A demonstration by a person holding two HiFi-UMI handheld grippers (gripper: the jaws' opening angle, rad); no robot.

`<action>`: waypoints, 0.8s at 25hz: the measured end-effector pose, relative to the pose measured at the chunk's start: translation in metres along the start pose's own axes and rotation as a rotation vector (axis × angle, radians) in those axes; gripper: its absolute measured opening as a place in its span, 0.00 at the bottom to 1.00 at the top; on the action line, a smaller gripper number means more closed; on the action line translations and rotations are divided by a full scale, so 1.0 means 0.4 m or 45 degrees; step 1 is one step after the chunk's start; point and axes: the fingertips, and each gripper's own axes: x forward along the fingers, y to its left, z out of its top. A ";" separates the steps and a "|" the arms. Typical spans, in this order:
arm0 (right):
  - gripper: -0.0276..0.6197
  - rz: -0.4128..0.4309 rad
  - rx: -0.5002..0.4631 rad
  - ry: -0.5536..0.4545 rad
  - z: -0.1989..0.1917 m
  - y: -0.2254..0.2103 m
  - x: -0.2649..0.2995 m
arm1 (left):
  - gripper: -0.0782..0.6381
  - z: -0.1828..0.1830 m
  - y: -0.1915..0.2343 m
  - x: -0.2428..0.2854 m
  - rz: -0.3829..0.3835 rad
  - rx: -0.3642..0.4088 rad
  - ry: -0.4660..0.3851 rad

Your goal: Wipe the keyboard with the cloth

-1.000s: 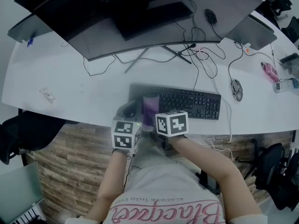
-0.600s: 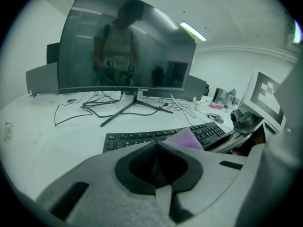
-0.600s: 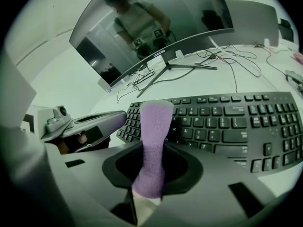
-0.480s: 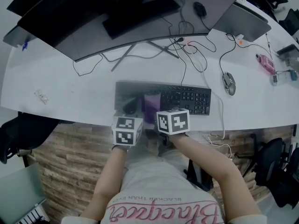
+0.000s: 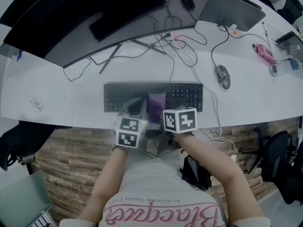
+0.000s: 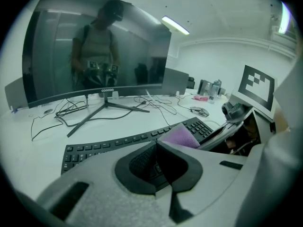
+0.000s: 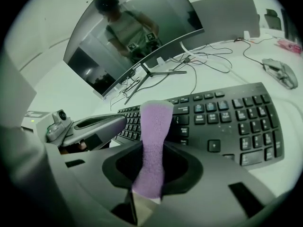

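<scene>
A black keyboard (image 5: 182,92) lies near the front edge of the white desk (image 5: 71,91). A purple cloth (image 5: 156,104) rests across the keyboard's middle keys. My right gripper (image 5: 159,111) is shut on the cloth's near end; in the right gripper view the cloth (image 7: 155,126) runs from the closed jaws (image 7: 147,174) out over the keyboard (image 7: 227,119). My left gripper (image 5: 136,110) hovers just left of the cloth, over the keyboard's left half. Its jaws (image 6: 158,167) are shut with nothing between them, with the keyboard (image 6: 104,145) and cloth (image 6: 181,137) beyond.
A wide curved monitor (image 5: 85,18) on a tripod foot (image 5: 132,46) stands behind the keyboard, with loose cables (image 5: 184,41) trailing over the desk. A mouse (image 5: 222,75) lies to the right, a pink object (image 5: 262,53) further right, and a small clear item (image 5: 37,103) far left.
Both grippers and the cloth have slid right along the keyboard, from its left part to its middle. The head view has swung, so the desk appears further left.
</scene>
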 end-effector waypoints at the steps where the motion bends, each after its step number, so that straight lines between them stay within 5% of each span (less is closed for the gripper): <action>1: 0.18 -0.005 0.009 -0.001 0.000 -0.013 -0.009 | 0.12 0.002 -0.014 0.006 -0.010 0.016 0.005; 20: 0.18 -0.113 0.116 -0.051 0.000 -0.276 -0.195 | 0.12 0.033 -0.201 0.081 -0.119 0.124 0.029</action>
